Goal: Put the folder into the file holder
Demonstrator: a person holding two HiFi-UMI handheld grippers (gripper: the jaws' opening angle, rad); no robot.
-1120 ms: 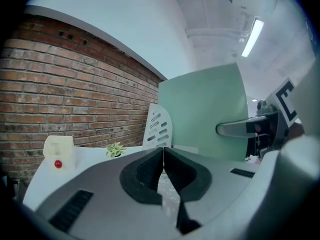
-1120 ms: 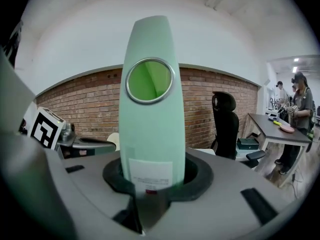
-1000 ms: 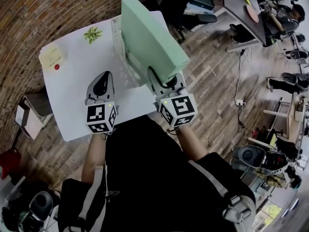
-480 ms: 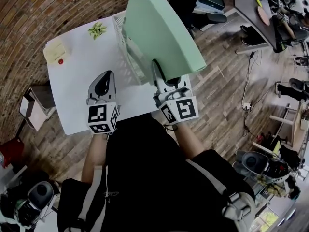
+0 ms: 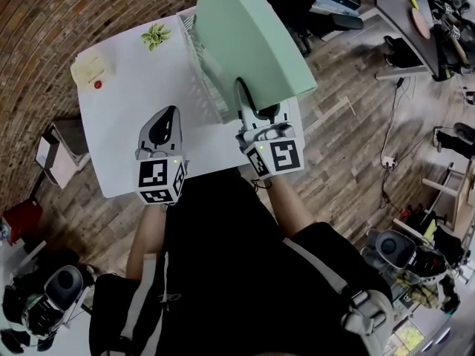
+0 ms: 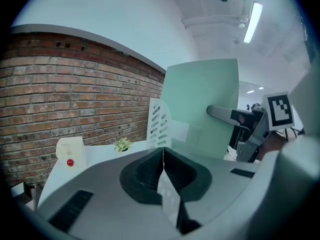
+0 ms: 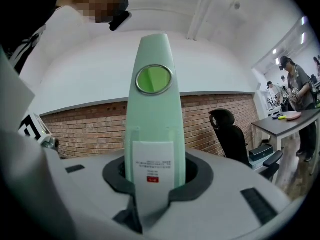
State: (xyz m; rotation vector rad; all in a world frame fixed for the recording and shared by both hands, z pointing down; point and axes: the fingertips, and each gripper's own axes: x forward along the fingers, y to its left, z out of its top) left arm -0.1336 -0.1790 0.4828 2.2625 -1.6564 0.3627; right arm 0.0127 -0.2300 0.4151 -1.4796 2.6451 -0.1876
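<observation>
Folder [image 5: 249, 35] is sitting in the right tongs [image 5: 256, 111], which are clamping partway closed around its spine end; it's hanging over the white file holder [image 5: 202, 65] on the tabletop [image 5: 119, 132] and hiding most of it, so I can't tell if they're touching; the folder's top is getting cut off by the frame edge; left tongs [image 5: 165, 122] are pinching shut on nothing, hovering just left of the holder.
</observation>
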